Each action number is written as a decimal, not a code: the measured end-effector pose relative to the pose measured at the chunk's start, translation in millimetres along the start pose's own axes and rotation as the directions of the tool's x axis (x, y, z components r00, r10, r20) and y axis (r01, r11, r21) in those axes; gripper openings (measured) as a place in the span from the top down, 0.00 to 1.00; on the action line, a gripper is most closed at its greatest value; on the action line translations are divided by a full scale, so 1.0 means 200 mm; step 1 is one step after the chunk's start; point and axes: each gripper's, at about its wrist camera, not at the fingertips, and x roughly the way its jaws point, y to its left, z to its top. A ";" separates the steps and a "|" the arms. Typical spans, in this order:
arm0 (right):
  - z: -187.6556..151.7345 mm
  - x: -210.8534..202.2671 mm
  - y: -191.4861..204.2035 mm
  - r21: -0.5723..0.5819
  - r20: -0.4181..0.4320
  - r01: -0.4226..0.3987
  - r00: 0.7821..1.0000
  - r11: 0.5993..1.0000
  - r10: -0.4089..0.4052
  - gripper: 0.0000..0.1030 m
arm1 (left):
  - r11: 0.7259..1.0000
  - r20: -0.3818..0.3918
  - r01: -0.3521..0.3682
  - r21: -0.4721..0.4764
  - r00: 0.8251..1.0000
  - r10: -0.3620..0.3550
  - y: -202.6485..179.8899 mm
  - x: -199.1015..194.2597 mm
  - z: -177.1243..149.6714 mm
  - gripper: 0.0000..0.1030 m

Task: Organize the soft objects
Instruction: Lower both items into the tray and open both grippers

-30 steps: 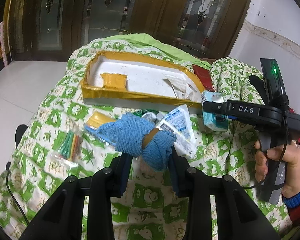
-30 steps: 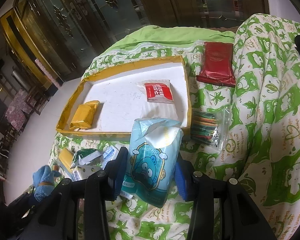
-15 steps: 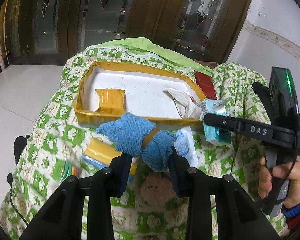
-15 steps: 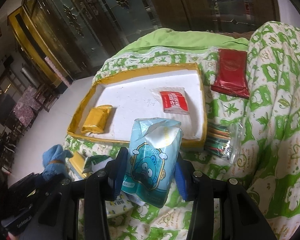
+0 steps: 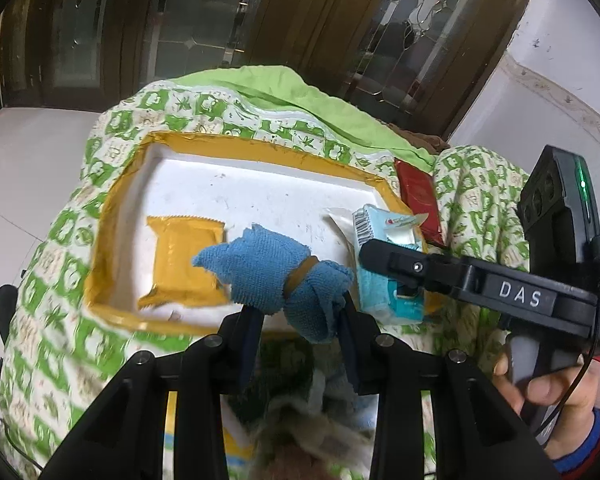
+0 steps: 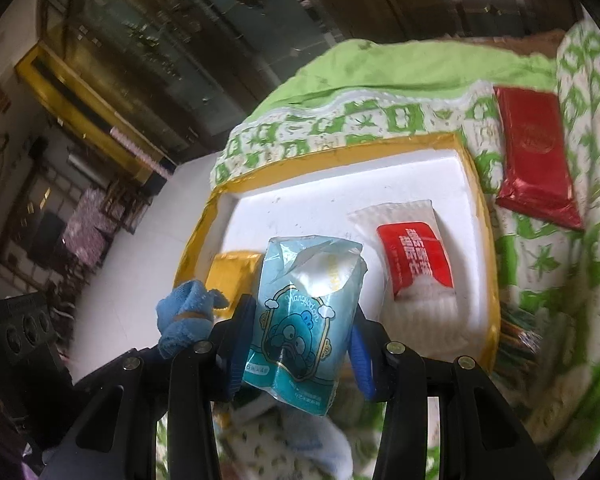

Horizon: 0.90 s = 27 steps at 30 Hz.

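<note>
Quilt point(image 5: 52, 272): green-and-white print, spread beneath the tray, with a plain green sheet point(image 5: 284, 88) at the tray's far side.
Tray point(image 5: 112, 216): shallow white foam tray with a yellow taped rim, lying on the quilt; the landmark for everything below.
Red pack point(image 6: 536, 152): flat, glossy, on the quilt just outside the tray's far right corner.
White sachet point(image 6: 416, 264): red label, lying inside the tray near its right wall.
Yellow packet point(image 5: 184, 264): lying inside the tray near its left wall.
Tissue pack point(image 6: 304, 320): light blue with a cartoon figure, upright, held over the tray's near edge, right of centre.
Blue cloth point(image 5: 276, 276): a rolled bundle with a brown band round its middle, held over the tray's near edge, left of the tissue pack.
Coloured sticks point(image 6: 516, 328): a clear bag of them, blurred, just outside the tray's near right corner.
Left tool point(image 5: 296, 332): pads clamped on the lower end of the blue cloth.
Right tool point(image 6: 296, 352): blue pads pressed on both sides of the tissue pack; a hand point(image 5: 560, 388) grips its handle.
</note>
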 end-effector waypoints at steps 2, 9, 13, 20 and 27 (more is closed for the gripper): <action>0.01 0.05 -0.04 0.017 -0.005 -0.009 1.000 1.000 0.009 0.54 | 1.000 -0.018 -0.006 0.004 1.000 0.006 0.01 0.06 0.01 0.67; 0.07 0.11 -0.06 -0.001 0.007 -0.004 1.000 1.000 0.004 0.54 | 0.999 -0.079 -0.040 0.028 0.996 0.042 0.02 0.22 0.03 0.66; 0.06 0.12 0.01 -0.084 0.007 0.005 1.000 0.996 -0.004 0.54 | 0.994 -0.088 -0.072 0.083 0.993 0.079 -0.01 0.24 0.01 0.66; 0.04 0.13 0.05 -0.120 -0.005 -0.003 1.000 0.993 0.002 0.54 | 0.980 -0.093 -0.141 0.143 0.983 0.155 0.00 0.25 -0.01 0.66; 0.03 0.21 -0.01 -0.122 -0.044 0.093 0.994 0.988 -0.099 0.54 | 0.977 -0.110 -0.169 0.133 0.977 0.184 0.10 0.23 0.00 0.65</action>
